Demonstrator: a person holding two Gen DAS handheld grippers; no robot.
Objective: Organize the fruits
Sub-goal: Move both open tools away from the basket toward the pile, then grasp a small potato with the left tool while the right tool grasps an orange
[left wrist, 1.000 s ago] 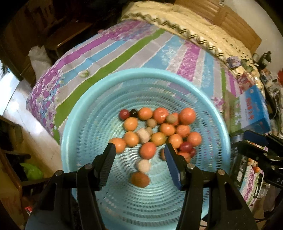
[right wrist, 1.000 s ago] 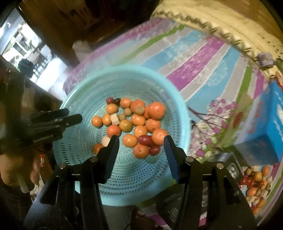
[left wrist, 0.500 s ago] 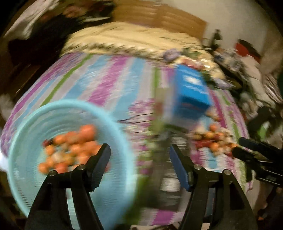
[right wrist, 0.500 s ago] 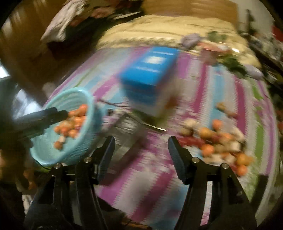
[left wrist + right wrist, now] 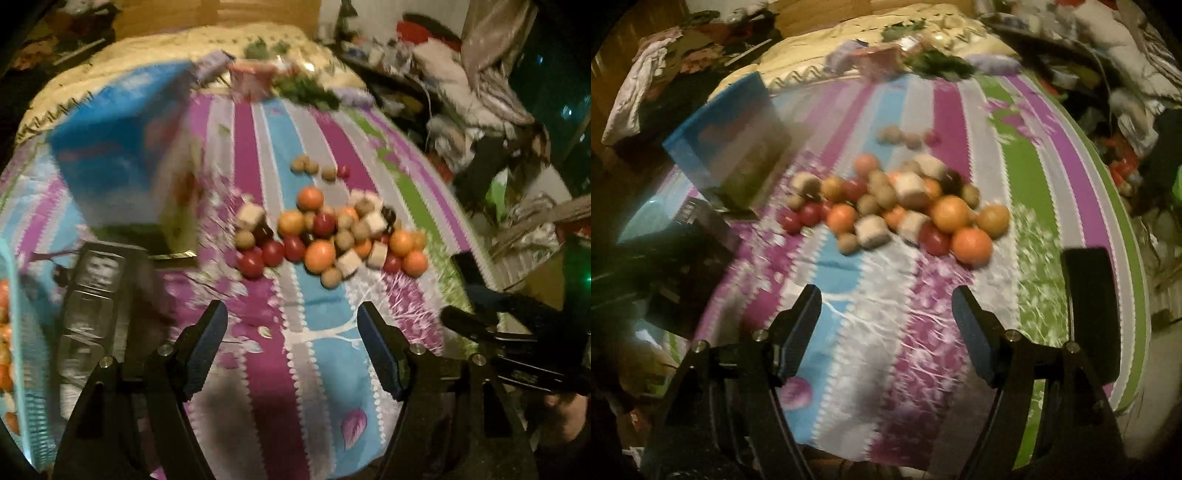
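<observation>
A pile of loose fruit [image 5: 325,236] lies on the striped bedspread: orange, red and brown round pieces plus pale cube-shaped ones. A few small brown ones [image 5: 306,166] sit apart, farther back. My left gripper [image 5: 291,314] hovers short of the pile, its jaws opening with nothing between them. The right gripper [image 5: 886,295] faces the same pile [image 5: 897,206] from nearby, jaws also opening and empty. It shows at the right edge of the left wrist view [image 5: 480,306]. The turquoise basket [image 5: 22,332] with several fruits in it is at the far left.
A blue box [image 5: 110,158] stands left of the pile, with a black tray [image 5: 92,295] in front of it. A dark slab [image 5: 1089,306] rises at the bed's right edge. Clutter and greenery [image 5: 306,88] lie at the far end. Both views are blurred.
Both grippers swung right, away from above the basket to the loose pile on the bedspread. Their jaws have spread wider. The basket has slid to the left edge.
</observation>
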